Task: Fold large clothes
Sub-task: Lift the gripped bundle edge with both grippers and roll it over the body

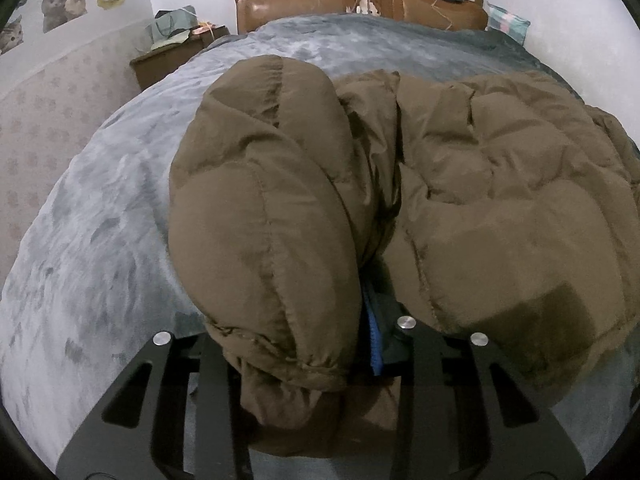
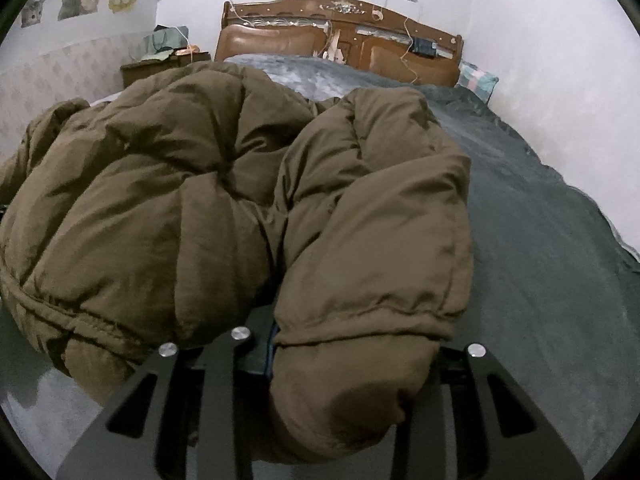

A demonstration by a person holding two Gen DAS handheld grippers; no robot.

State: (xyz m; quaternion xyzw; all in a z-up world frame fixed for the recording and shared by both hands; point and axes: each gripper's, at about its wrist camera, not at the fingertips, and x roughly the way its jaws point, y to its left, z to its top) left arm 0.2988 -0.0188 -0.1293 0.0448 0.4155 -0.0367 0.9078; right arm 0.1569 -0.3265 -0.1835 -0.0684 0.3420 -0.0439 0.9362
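Jacket (image 1: 460, 184) folds fill both your jaws: left gripper (image 1: 316, 364) and right gripper (image 2: 332, 364) each hold one padded brown bundle at its near edge. One jacket, stretching far along the grey bed (image 2: 560, 240), toward the headboard (image 2: 340, 36), equally near both hands.

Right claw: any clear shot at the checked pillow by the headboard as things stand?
Probably not. The right claw is shut on a sleeve of the brown jacket, and the pillow sits far across the bed. The blanket between them looks bare, though.
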